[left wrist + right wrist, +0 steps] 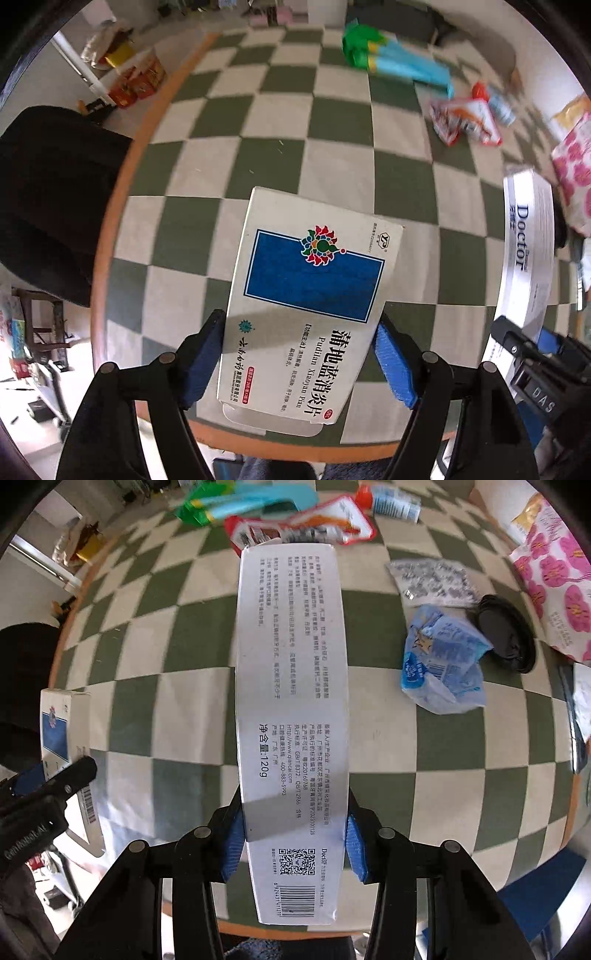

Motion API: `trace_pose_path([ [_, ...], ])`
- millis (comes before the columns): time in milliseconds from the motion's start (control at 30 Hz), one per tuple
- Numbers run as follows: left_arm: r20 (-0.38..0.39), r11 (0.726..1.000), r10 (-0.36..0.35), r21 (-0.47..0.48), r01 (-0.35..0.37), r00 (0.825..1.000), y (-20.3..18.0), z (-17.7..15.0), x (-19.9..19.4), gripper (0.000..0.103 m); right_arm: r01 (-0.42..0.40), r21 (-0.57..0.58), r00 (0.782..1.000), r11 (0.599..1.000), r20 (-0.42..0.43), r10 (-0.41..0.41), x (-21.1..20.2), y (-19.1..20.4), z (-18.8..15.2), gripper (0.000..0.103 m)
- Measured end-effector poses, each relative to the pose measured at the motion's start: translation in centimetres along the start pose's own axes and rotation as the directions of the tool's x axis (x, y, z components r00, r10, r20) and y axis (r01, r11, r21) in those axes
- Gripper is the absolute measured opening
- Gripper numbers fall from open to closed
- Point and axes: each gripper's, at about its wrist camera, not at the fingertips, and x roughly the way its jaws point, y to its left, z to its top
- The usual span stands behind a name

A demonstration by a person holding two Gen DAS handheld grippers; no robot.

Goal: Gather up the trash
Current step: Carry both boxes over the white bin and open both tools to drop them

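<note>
smooth printed cardboard, faintly glossy, on the medicine box [306, 306]. same light card with a satin sheen on the long toothpaste box [293, 716]. ribbed blue rubbery pads on the matt black plastic fingers [393, 363] of the left gripper [299, 362], likewise on the right gripper [293, 843]. matt woven-looking checked cloth over the counter [177, 686], rimmed in smooth orange-brown wood. crinkled glossy plastic film on the blue wrapper [441, 664] and the red-and-white packet [303, 530]. shiny black plastic on the round lid [508, 633].
</note>
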Motion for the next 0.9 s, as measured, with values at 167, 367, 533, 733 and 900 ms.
trace_pose_path([
  [167,0.097,0.999,-0.044,0.007,0.043,0.994,9.2,0.8,-3.4,0.075,0.018,0.013,0.995,1.000,0.101,-0.020,-5.0,1.0,-2.4,0.048],
  [367,0.162,0.994,-0.103,0.053,0.095,0.981,13.0,-4.6,-6.8,0.075,0.024,0.047,0.981,0.999,0.194,-0.032,-9.6,4.2,-8.6,0.048],
  [533,0.122,0.986,-0.154,0.081,0.145,0.980,14.9,-10.1,-7.2,0.075,0.018,0.063,0.977,0.998,0.211,-0.031,-11.0,7.1,-15.2,0.048],
  [733,-0.078,0.959,-0.282,-0.007,0.283,0.956,17.3,-15.5,-2.3,0.075,-0.049,0.073,0.993,0.996,0.108,0.041,-8.9,8.2,-23.5,0.048],
  [900,-0.239,0.942,-0.332,-0.138,0.306,0.913,18.9,-19.7,6.4,0.075,-0.105,0.104,0.990,0.989,-0.086,0.114,-1.9,7.8,-29.8,0.048],
])
